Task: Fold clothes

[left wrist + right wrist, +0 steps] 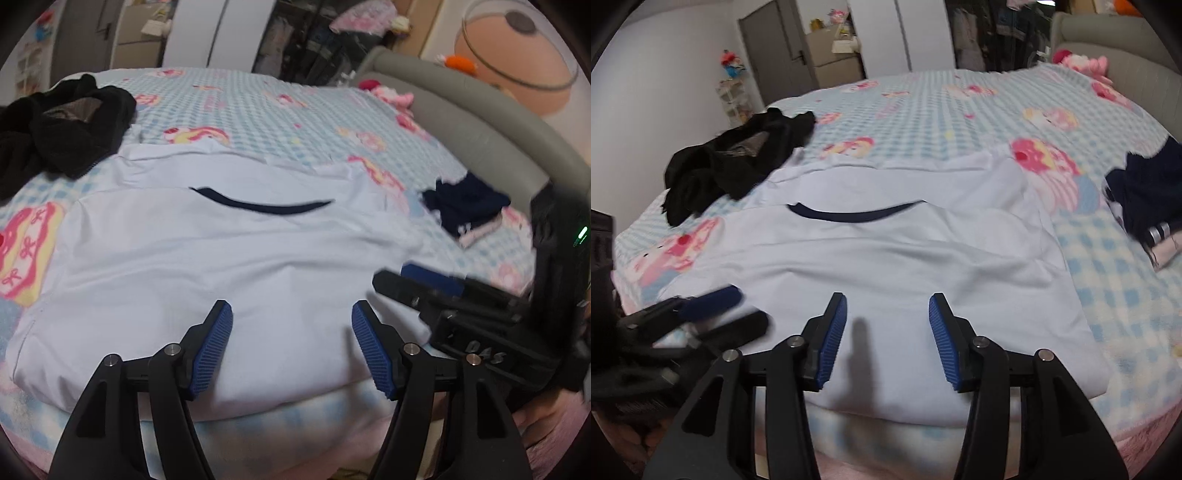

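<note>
A white T-shirt (207, 258) with a dark navy collar (266, 205) lies spread on the bed, collar toward the far side; in the right wrist view the white T-shirt (886, 251) fills the middle. My left gripper (291, 314) hovers above the shirt's near hem, open, nothing between its blue pads. My right gripper (887, 306) is also open above the hem and holds nothing. In the left wrist view the right gripper (424, 280) shows blurred at the right. The left gripper (735, 306) appears blurred at the left of the right wrist view.
A black garment (62, 129) lies crumpled at the far left of the bed. A folded navy stack (465, 206) sits at the right, near the grey padded bed frame (480, 122). The checked blue blanket (942, 110) covers the bed. Wardrobes and a door stand behind.
</note>
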Demonstrator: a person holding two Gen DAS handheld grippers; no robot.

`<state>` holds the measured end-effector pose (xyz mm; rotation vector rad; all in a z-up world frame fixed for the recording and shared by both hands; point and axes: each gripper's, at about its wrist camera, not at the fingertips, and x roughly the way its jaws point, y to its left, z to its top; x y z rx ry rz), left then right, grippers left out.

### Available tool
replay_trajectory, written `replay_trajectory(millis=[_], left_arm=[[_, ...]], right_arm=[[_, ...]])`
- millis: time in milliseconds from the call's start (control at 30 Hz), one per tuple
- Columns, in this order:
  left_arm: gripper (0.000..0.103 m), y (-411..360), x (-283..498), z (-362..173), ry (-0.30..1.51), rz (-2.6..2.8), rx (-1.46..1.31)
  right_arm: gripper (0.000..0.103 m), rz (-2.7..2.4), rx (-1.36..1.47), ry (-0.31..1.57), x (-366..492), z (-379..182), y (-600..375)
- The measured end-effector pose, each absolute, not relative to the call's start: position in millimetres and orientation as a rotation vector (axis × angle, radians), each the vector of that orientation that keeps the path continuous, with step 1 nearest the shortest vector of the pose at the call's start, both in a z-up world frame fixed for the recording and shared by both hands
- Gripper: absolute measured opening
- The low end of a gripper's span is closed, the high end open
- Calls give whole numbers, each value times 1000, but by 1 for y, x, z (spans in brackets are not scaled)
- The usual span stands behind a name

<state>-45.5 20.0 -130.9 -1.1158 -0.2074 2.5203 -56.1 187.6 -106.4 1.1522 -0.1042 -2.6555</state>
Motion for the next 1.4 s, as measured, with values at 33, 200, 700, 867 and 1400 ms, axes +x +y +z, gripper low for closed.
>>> replay_trajectory(millis=[33,200,700,867,1400], left_arm=[[71,22,-46,-133,-189,2523,-1125],[73,30,-44,-139,-125,2535,-1145],[70,-19,-37,-134,-177,2590,-1183],[69,-46,-31,-124,-373,2584,-1134],[58,-31,-44,-137,-365,2493,-1225]], right_arm=[[49,-2649,1157,-88,-57,-107,185],[53,-2647,1229,-8,-59,-126,177],[56,-2823,1291,132,-51,-117,226],[62,-2917,1360,-32,-52,-114,270],[56,-2822,1309,17,-47,-118,245]])
